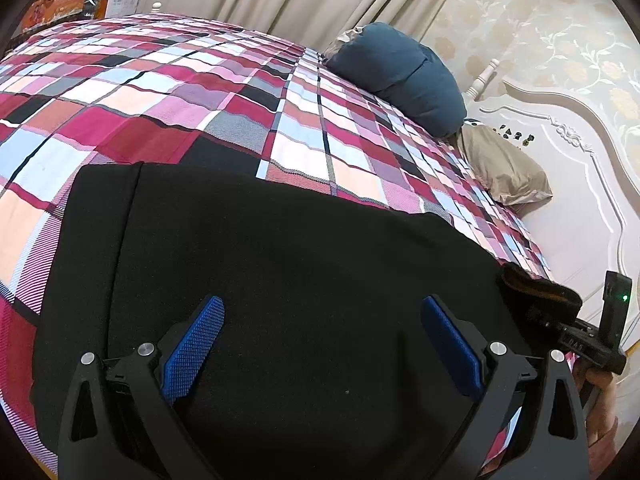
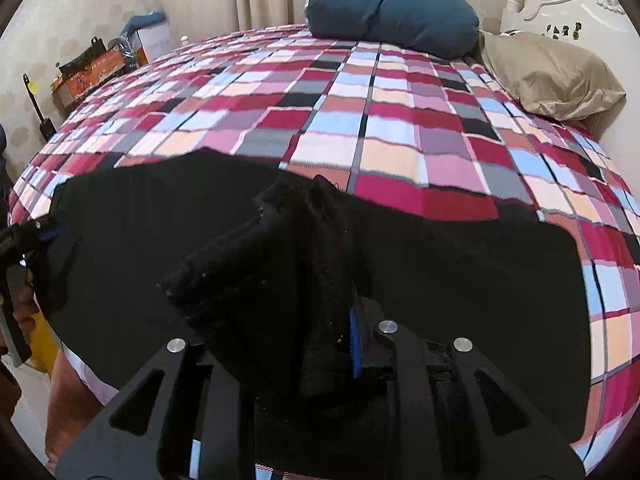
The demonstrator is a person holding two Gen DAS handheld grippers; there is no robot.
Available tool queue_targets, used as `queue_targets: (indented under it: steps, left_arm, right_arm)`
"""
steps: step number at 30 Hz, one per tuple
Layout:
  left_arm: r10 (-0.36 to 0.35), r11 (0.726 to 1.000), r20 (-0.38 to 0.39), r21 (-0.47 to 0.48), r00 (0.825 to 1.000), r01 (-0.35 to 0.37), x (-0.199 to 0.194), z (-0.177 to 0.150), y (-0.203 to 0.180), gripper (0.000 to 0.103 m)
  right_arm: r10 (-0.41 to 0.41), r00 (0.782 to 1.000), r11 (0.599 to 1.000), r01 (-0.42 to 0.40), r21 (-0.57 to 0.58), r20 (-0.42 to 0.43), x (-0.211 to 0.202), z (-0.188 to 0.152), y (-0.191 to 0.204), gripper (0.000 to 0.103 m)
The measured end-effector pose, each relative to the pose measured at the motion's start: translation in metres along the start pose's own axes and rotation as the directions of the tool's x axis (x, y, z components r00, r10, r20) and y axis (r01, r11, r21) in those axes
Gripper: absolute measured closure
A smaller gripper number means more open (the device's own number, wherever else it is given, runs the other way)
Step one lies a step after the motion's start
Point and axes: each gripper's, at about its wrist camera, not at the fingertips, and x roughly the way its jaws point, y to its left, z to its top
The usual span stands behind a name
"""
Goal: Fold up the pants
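While my right gripper point(image 2: 320, 320) is clamping a bunched edge of the black pants point(image 1: 280, 280) on the plaid bedspread point(image 1: 160, 92), my left gripper point(image 1: 320, 344) is hovering agape; laying that fold flat comes next.

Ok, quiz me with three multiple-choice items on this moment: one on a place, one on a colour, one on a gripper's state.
1. Where do the black pants lie?
A. on the plaid bedspread
B. on the floor
C. over the headboard

2. What colour is the rounder pillow?
A. red
B. white
C. dark teal

3. How are the left gripper fingers?
A. shut on a pillow
B. spread open above the pants
C. shut on the pants

Answers: 1 A, plaid shows around the pants; 2 C, it sits beside a beige pillow; 3 B, both blue pads stand wide apart.
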Motion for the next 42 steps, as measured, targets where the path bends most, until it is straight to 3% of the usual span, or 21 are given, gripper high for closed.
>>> queue_targets:
  steps: [4,12,14,17,19,20,23,25,27,29,32,34,35,37,40,42]
  left_arm:
    - [0.004,1.000,0.000,0.002,1.000,-0.004,0.000,0.001,-0.001,0.005]
    - [0.013,1.000,0.001,0.006,1.000,-0.013,0.001,0.002,0.000,0.005]
    - [0.013,1.000,0.002,0.007,1.000,-0.013,0.001,0.002,-0.001,0.005]
    - [0.016,1.000,0.005,0.012,1.000,-0.016,0.002,0.001,-0.001,0.005]
    - [0.018,1.000,0.007,0.016,1.000,-0.018,0.002,0.001,-0.002,0.005]
    - [0.019,1.000,0.006,0.018,1.000,-0.019,0.002,0.001,-0.002,0.005]
    - [0.028,0.999,0.002,0.023,1.000,-0.028,0.003,0.001,-0.003,0.005]
    - [0.038,0.999,0.001,0.027,0.999,-0.038,0.004,0.001,-0.004,0.005]
    - [0.049,0.998,0.002,0.032,0.999,-0.049,0.006,0.001,-0.005,0.005]
    - [0.060,0.998,0.000,0.037,0.998,-0.060,0.007,0.002,-0.006,0.005]
    - [0.065,0.997,-0.002,0.039,0.998,-0.065,0.008,0.002,-0.006,0.005]
    - [0.064,0.997,-0.001,0.040,0.998,-0.064,0.008,0.002,-0.006,0.005]
    - [0.064,0.997,-0.001,0.042,0.998,-0.064,0.008,0.002,-0.005,0.005]
    - [0.066,0.997,0.000,0.042,0.998,-0.066,0.008,0.002,-0.006,0.005]
    - [0.075,0.996,-0.001,0.050,0.997,-0.075,0.010,0.002,-0.007,0.005]
    - [0.083,0.995,-0.005,0.059,0.997,-0.082,0.010,0.002,-0.008,0.005]
  right_arm:
    - [0.008,1.000,1.000,-0.008,-0.009,-0.008,0.005,-0.007,0.004,0.071]
    - [0.117,0.993,0.993,-0.117,-0.027,-0.005,-0.005,-0.020,0.022,0.038]
    - [0.226,0.974,0.974,-0.227,-0.017,-0.013,-0.015,-0.024,0.023,0.037]
    - [0.417,0.909,0.907,-0.417,0.063,0.018,-0.036,-0.024,0.000,0.037]
    - [0.457,0.887,0.881,-0.462,0.104,0.073,-0.052,-0.021,-0.025,0.035]
    - [0.462,0.878,0.868,-0.477,0.139,0.126,-0.064,-0.018,-0.050,0.030]
    - [0.419,0.871,0.835,-0.480,0.268,0.256,-0.082,-0.013,-0.132,0.022]
    - [0.369,0.884,0.804,-0.458,0.380,0.287,-0.074,-0.013,-0.186,0.022]
    - [0.369,0.889,0.726,-0.458,0.513,0.272,-0.048,-0.019,-0.238,0.022]
    - [0.430,0.869,0.652,-0.485,0.582,0.244,-0.016,-0.025,-0.268,0.022]
    - [0.527,0.824,0.590,-0.532,0.607,0.209,0.019,-0.024,-0.279,0.022]
    - [0.568,0.798,0.585,-0.563,0.584,0.201,0.025,-0.015,-0.275,0.022]
    - [0.601,0.775,0.568,-0.586,0.578,0.196,0.029,-0.010,-0.272,0.022]
    - [0.627,0.759,0.563,-0.596,0.573,0.175,0.036,-0.002,-0.267,0.022]
    - [0.624,0.771,0.598,-0.574,0.559,0.124,0.046,0.009,-0.254,0.035]
    - [0.605,0.792,0.625,-0.538,0.566,0.085,0.052,0.011,-0.249,0.057]
